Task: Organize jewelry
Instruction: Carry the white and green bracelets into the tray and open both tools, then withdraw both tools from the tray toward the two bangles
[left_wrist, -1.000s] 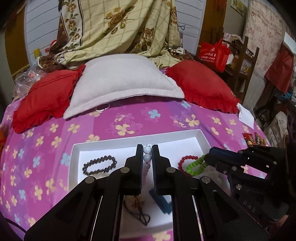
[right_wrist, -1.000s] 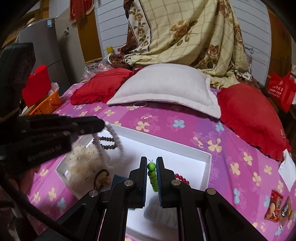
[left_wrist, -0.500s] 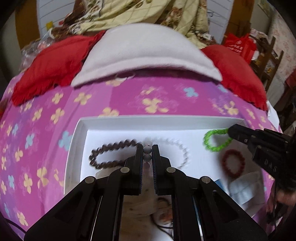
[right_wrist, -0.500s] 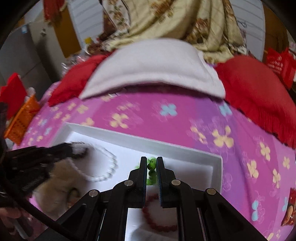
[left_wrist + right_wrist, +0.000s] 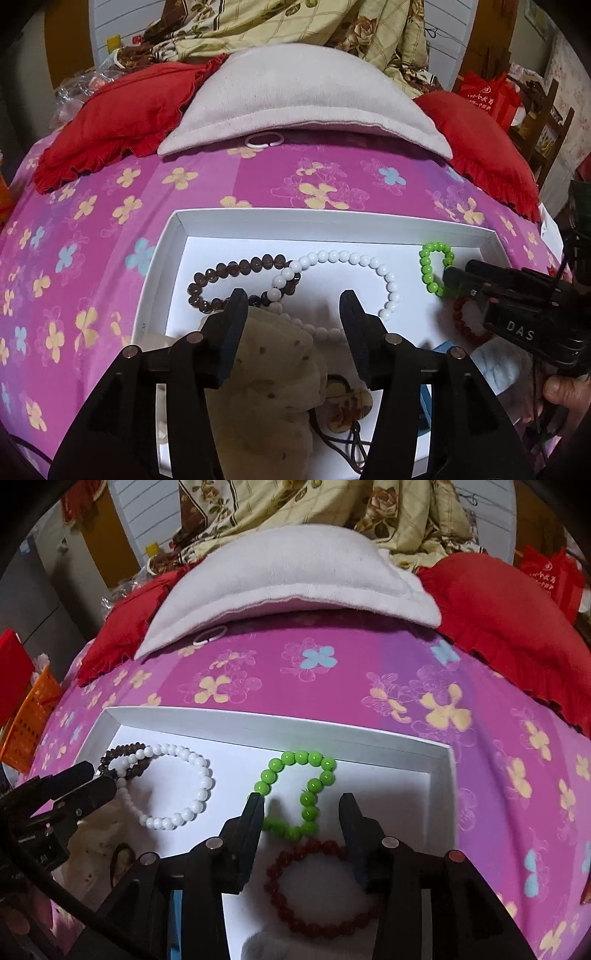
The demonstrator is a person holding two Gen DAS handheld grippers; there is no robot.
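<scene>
The right tool hides part of the red bracelet.

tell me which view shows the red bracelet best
The right wrist view: the whole red bracelet lies in the white tray, only slightly overlapped. In the left wrist view the right hand-held gripper hides most of it.

"DAS" stands on the right hand-held gripper.

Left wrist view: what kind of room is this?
Most likely a lived-in bedroom: the white tray sits on a bed with a pink floral sheet, a grey pillow between red ruffled cushions, and a bundled floral quilt behind.
</scene>
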